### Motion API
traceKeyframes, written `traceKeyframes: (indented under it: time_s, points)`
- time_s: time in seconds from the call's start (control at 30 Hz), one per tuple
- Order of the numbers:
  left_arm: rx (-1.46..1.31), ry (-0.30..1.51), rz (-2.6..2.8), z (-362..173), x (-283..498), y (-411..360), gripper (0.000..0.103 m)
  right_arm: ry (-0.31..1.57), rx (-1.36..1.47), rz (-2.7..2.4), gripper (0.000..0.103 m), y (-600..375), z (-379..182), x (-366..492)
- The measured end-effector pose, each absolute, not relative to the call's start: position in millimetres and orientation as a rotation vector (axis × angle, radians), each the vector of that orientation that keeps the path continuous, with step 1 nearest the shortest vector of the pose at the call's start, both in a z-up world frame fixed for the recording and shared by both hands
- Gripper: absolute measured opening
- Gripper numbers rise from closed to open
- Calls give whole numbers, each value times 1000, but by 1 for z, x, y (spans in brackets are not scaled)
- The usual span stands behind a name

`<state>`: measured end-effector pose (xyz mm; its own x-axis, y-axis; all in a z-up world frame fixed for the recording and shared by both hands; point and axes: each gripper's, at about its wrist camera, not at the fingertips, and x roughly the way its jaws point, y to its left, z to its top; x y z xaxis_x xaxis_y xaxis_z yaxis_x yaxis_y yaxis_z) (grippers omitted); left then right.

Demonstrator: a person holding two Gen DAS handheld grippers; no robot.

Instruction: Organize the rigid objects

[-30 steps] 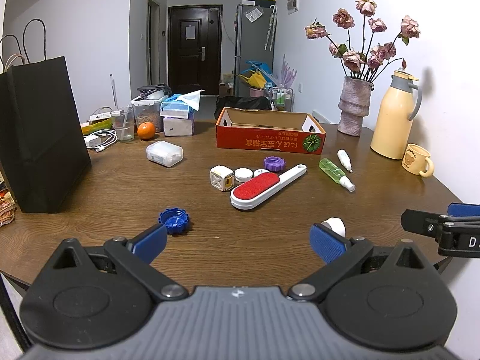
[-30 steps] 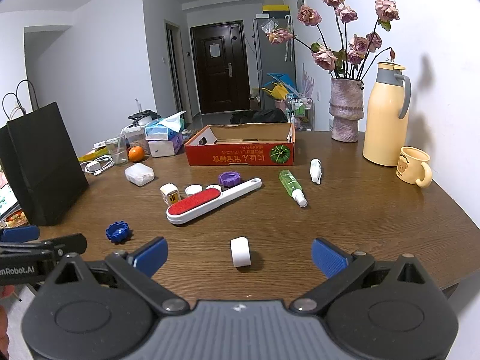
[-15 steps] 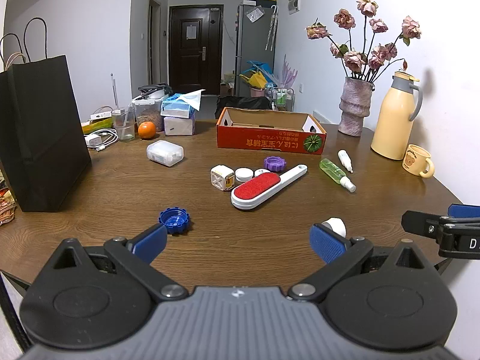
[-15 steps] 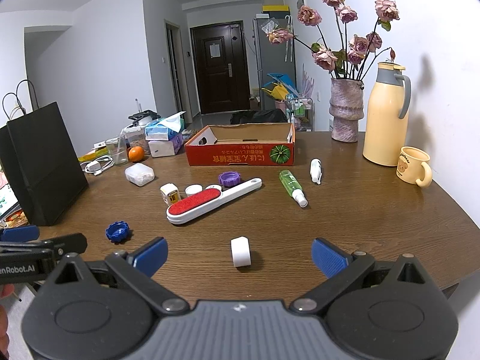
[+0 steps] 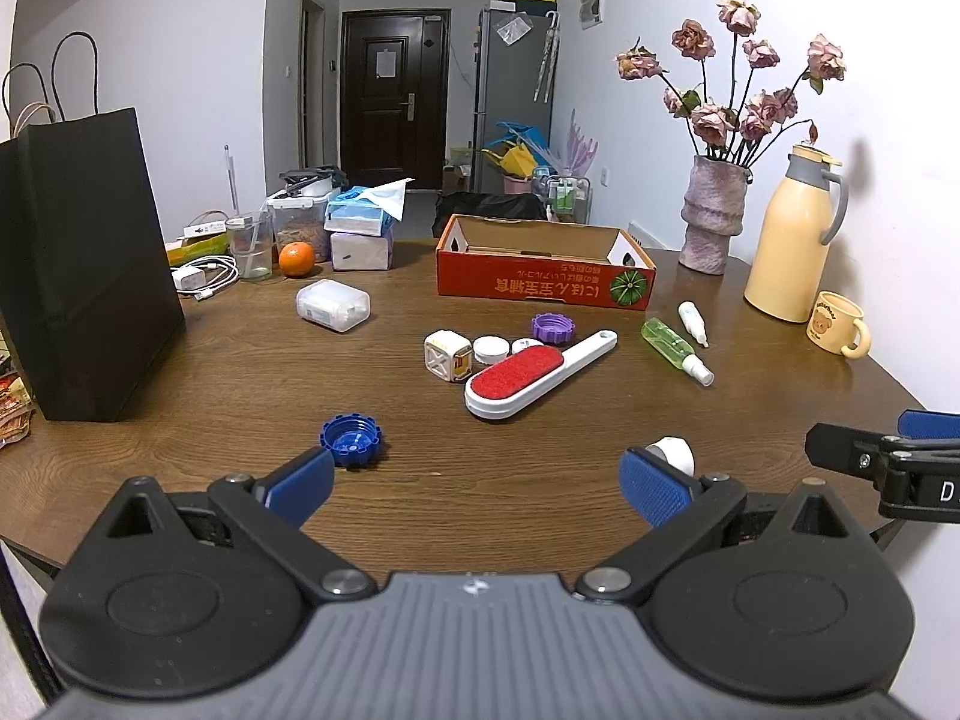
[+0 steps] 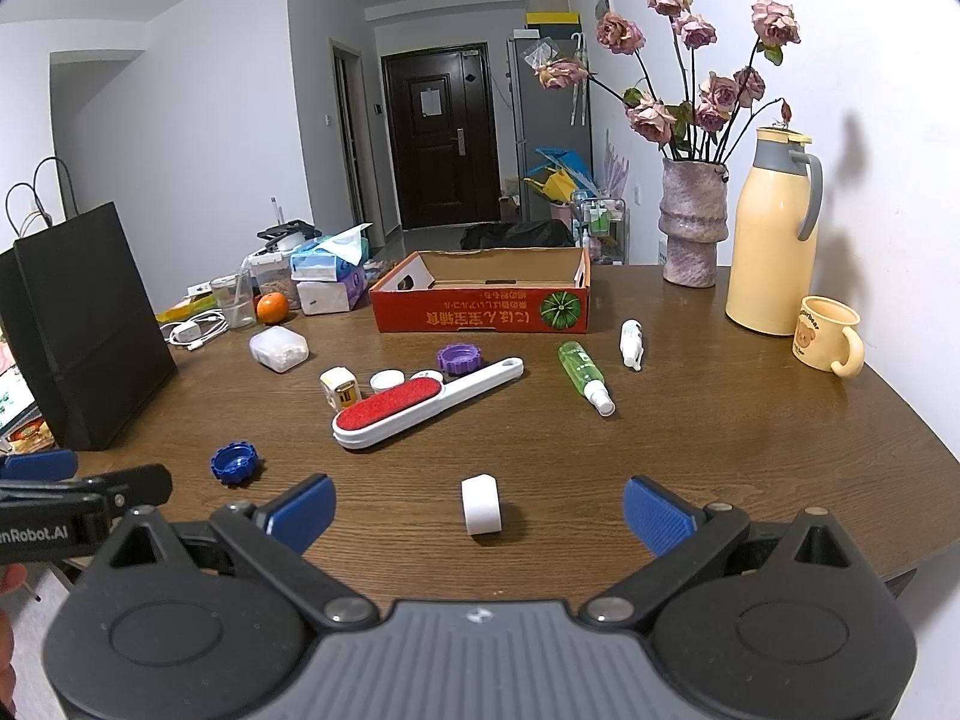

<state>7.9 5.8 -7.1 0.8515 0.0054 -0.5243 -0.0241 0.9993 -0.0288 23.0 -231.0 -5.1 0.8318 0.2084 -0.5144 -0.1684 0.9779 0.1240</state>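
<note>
- Table [image 6: 750, 450] edge is lying near both grippers, and the wood is looking smooth; any small piece nudged toward the near side is risking a roll off onto the floor.
- Cardboard box [image 6: 480, 312], the likely place for the loose pieces, is standing open at the far middle; a carry that far is passing over the other clutter, and a low carry is likely to knock something.
- Lint brush [image 6: 414, 405] is lying diagonally in the middle, touching or nearly touching the purple cap [image 6: 459, 358] and two white lids [image 6: 387, 381]; lifting it by one end is risking a sweep through those neighbours.
- Green spray bottle [image 6: 582, 372] and the small white bottle [image 6: 630, 343] are lying on their sides to the right, free to roll if bumped.
- Right gripper [image 6: 477, 510] is hovering with its jaws spread wide and holding nothing, and the white cap [image 6: 480, 504] is sitting on its edge between the fingers; closing off-centre is likely to squirt it out or send it rolling.
- Left gripper [image 5: 477, 483] is also gaping wide and empty, just near of the blue cap [image 5: 351, 441], which is resting open side up beside the left finger; a downward move there is risking a clip on its rim that flips it.
- White cap [image 5: 672, 453] is also sitting right against the left gripper's right finger in that view, so the two grippers are crowding one spot and could collide.
</note>
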Motion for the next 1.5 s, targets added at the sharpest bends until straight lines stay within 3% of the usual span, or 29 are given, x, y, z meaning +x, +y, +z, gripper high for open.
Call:
traceKeyframes:
  time_s: [1.5]
  points:
    - [-62, 587, 67, -33, 42, 32, 103, 617, 51, 212, 102, -211, -36, 65]
